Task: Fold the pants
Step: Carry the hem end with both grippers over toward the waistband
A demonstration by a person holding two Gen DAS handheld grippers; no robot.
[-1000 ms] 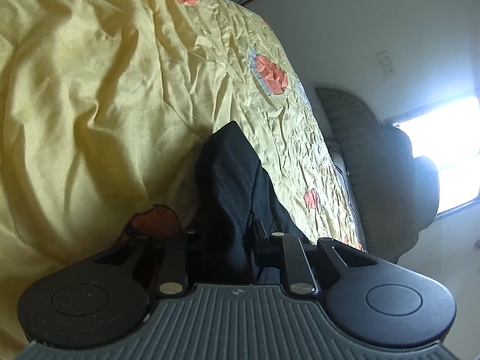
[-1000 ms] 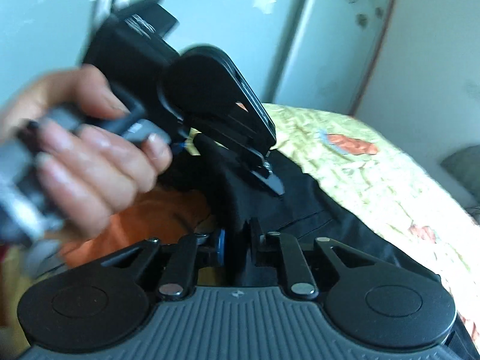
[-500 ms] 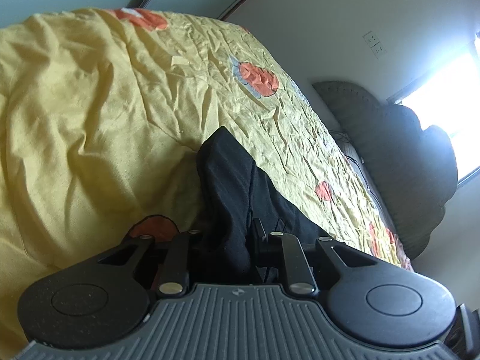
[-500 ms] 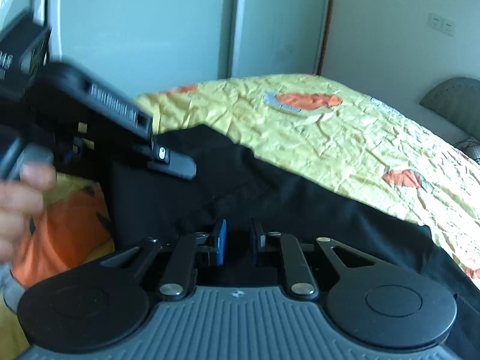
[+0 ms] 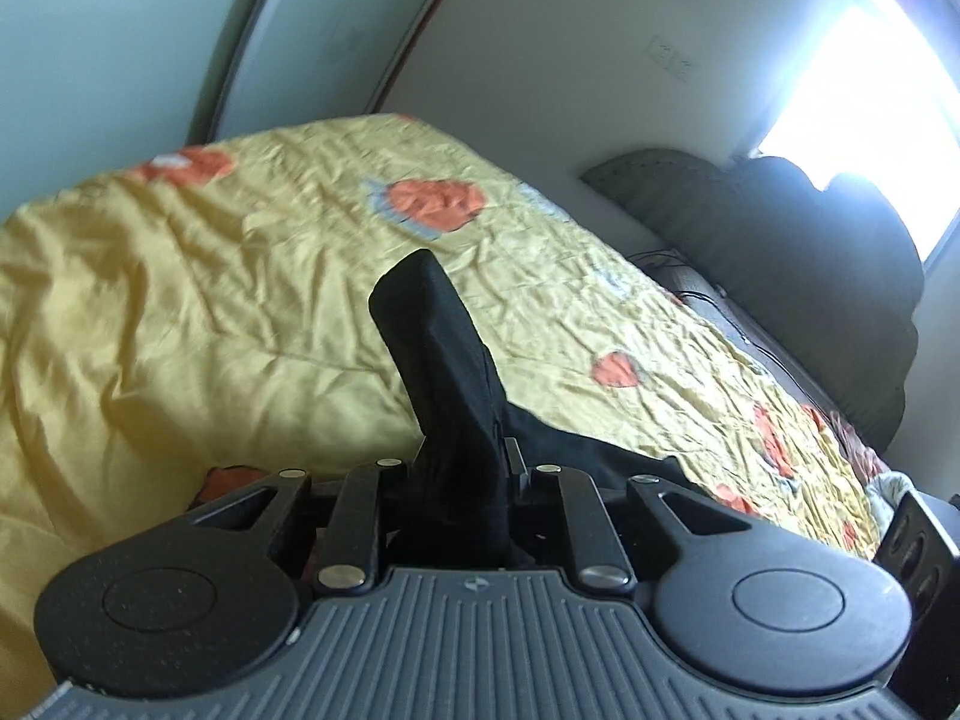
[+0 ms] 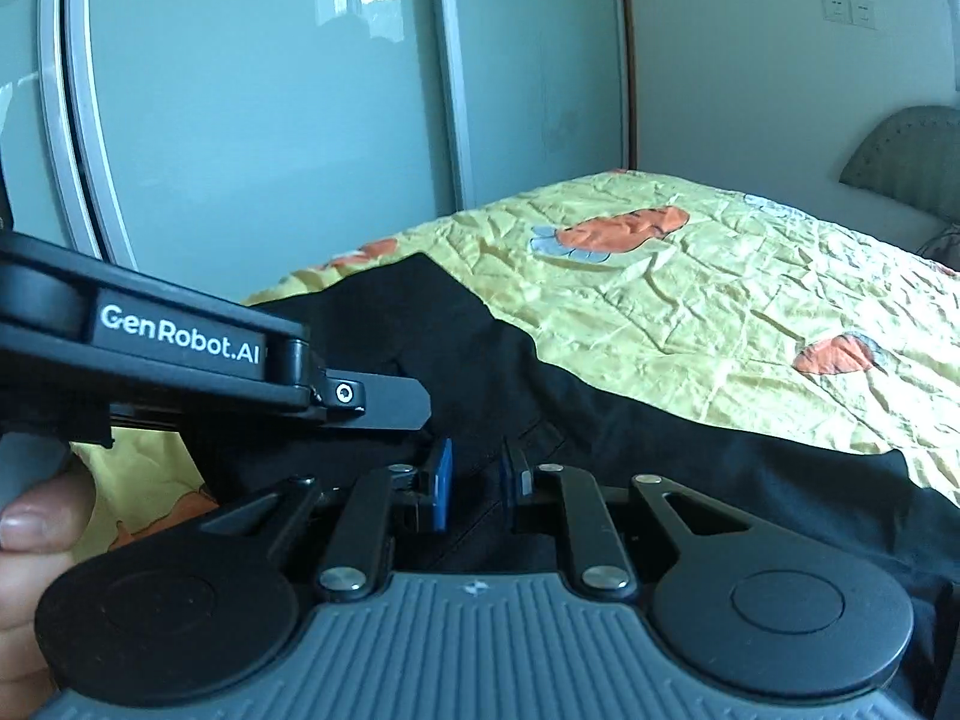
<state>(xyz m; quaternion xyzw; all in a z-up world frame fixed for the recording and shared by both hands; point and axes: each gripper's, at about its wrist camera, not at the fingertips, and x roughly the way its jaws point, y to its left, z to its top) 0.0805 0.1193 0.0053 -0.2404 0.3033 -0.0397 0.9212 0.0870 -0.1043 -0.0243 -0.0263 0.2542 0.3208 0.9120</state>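
**Both grippers at the pants on the bed**

I am looking along the left gripper (image 5: 462,468) and finding its jaws clamped on a bunch of the black pants (image 5: 447,372). The pinched fabric is rising from between the jaws as a stiff, tilted fold, its top corner standing above the yellow bedspread (image 5: 180,300). More of the dark cloth is trailing off to the right of the jaws, lying on the spread.

Through the right wrist camera I am seeing the right gripper (image 6: 477,483) with its blue pads (image 6: 442,483) standing narrowly apart. Black fabric is lying directly behind and below the gap; I cannot tell whether any cloth is actually pinched between the pads. The pants (image 6: 600,438) are spreading from the near left edge of the bed across to the right, over the bedspread (image 6: 720,300) with its orange print.

The left gripper (image 6: 360,396) is entering this view from the left, its side reading "GenRobot.AI", its tip sitting over the pants just beside the right gripper's jaws. The hand (image 6: 30,552) gripping it is showing at the lower left edge.

Sliding wardrobe doors (image 6: 270,90) are standing behind the bed.
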